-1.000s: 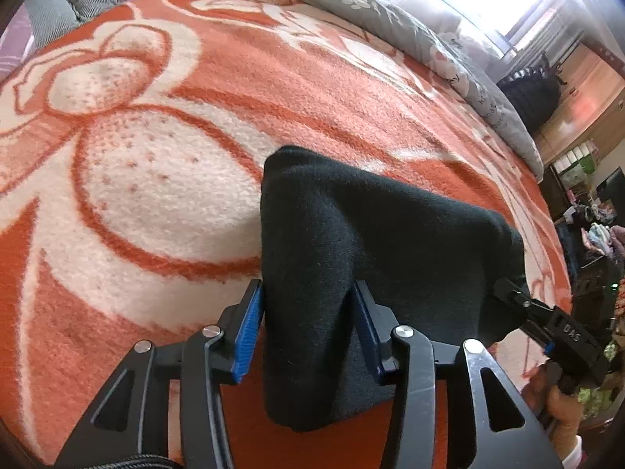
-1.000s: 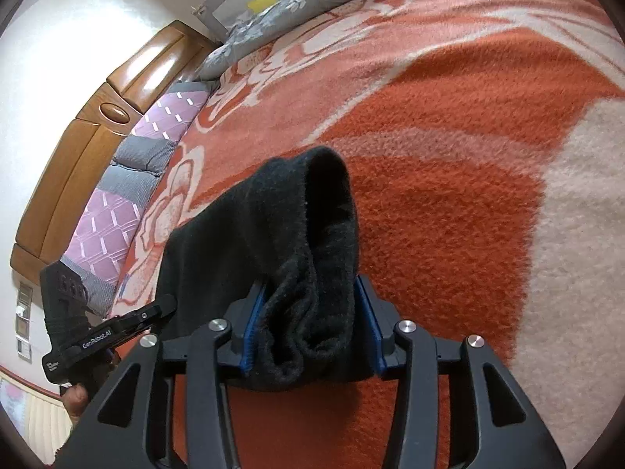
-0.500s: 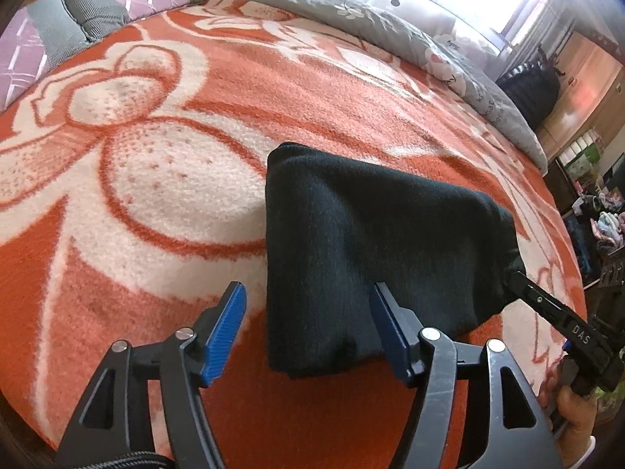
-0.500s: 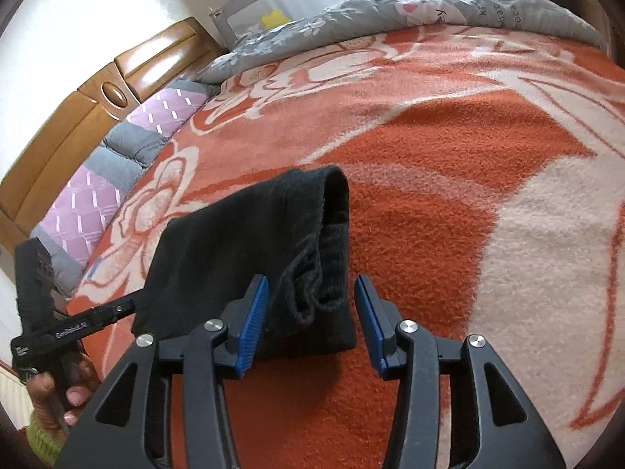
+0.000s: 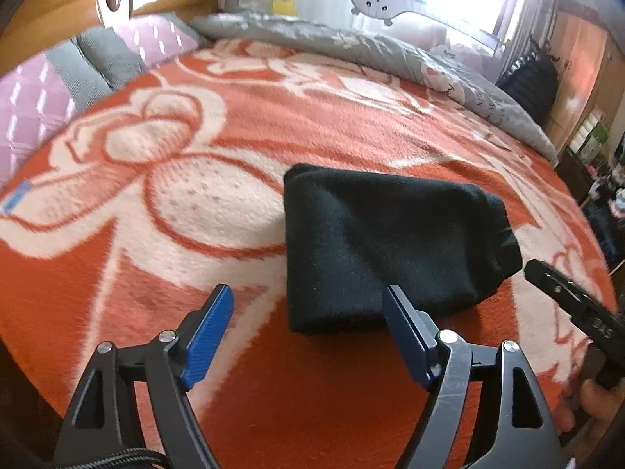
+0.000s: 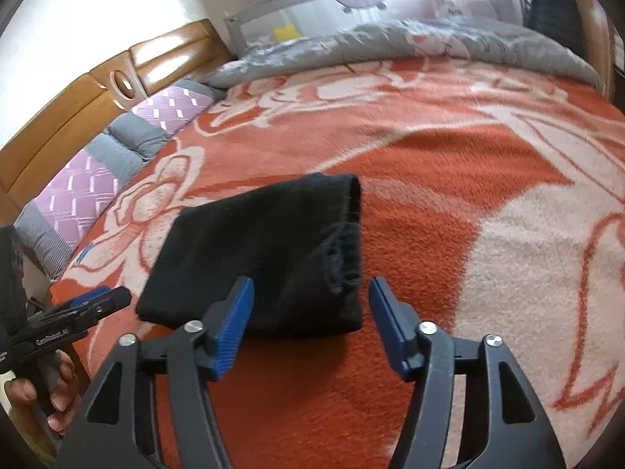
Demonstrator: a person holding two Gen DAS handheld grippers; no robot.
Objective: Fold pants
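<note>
Pants (image 5: 386,242), black and folded into a thick flat bundle, lie on the orange and cream blanket (image 5: 242,148) of the bed. The left gripper (image 5: 308,305) sits at the bundle's near edge with its blue-padded jaws spread wide, gripping nothing. The right gripper (image 6: 310,297) is likewise spread and empty at the other near corner (layered edges show there).

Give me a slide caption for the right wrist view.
Open right gripper backed off from folded black pants lying on the orange floral blanket.
</note>
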